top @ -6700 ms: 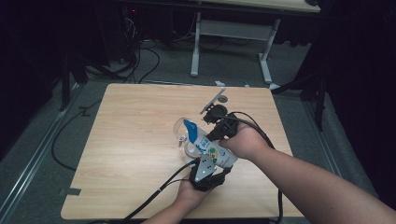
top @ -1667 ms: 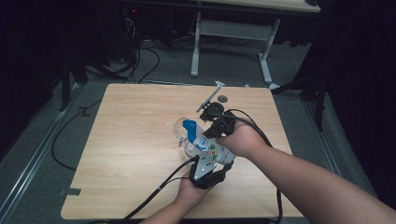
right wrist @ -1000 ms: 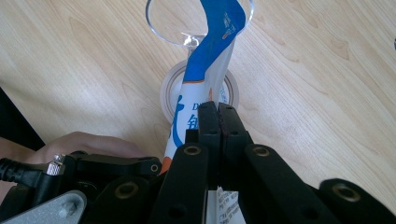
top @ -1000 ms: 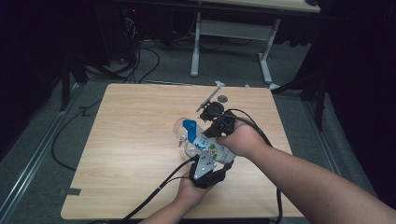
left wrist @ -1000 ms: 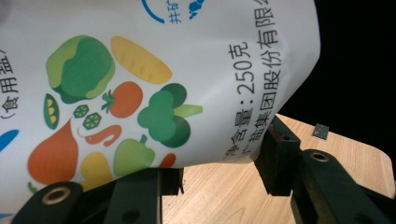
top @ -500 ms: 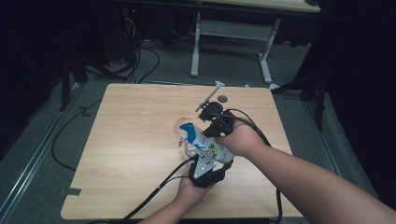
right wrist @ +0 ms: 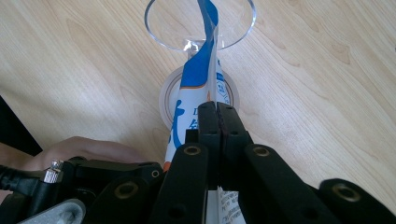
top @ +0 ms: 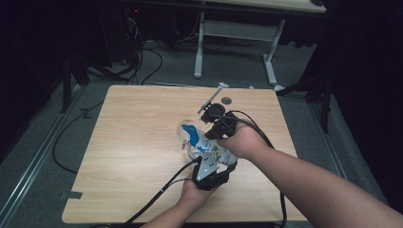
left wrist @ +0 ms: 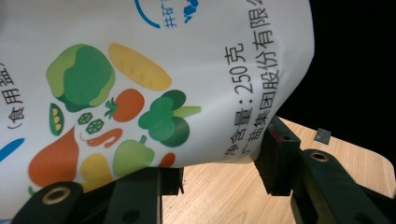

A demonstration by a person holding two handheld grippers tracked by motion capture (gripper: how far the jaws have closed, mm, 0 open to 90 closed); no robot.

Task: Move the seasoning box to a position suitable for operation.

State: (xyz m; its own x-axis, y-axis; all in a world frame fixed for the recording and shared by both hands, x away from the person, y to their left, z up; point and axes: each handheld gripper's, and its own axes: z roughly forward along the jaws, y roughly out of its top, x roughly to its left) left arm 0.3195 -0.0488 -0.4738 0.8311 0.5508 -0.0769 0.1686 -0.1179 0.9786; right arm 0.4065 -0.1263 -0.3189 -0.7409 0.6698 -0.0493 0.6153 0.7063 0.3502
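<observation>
The salt bag [top: 209,147] is tilting above the tabletop [top: 138,142], its torn top pointing down into a clear glass [right wrist: 200,23]. The left gripper [top: 209,173] fingers are clamping its bottom; the right gripper [top: 216,124] fingers are pinching its upper edge.

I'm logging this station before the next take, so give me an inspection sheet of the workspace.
Surface: light wooden table, bare at its left.
Job's things: printed bag tilted, blue end in clear cup.
Clutter: small dark round piece and a grey stick-like item near the far edge.
Grippers: left claw grips the bag's bottom; right claw shut on its top.
Cables: black cables trail off the near edge.
Surroundings: dark room, desk frame behind.
</observation>
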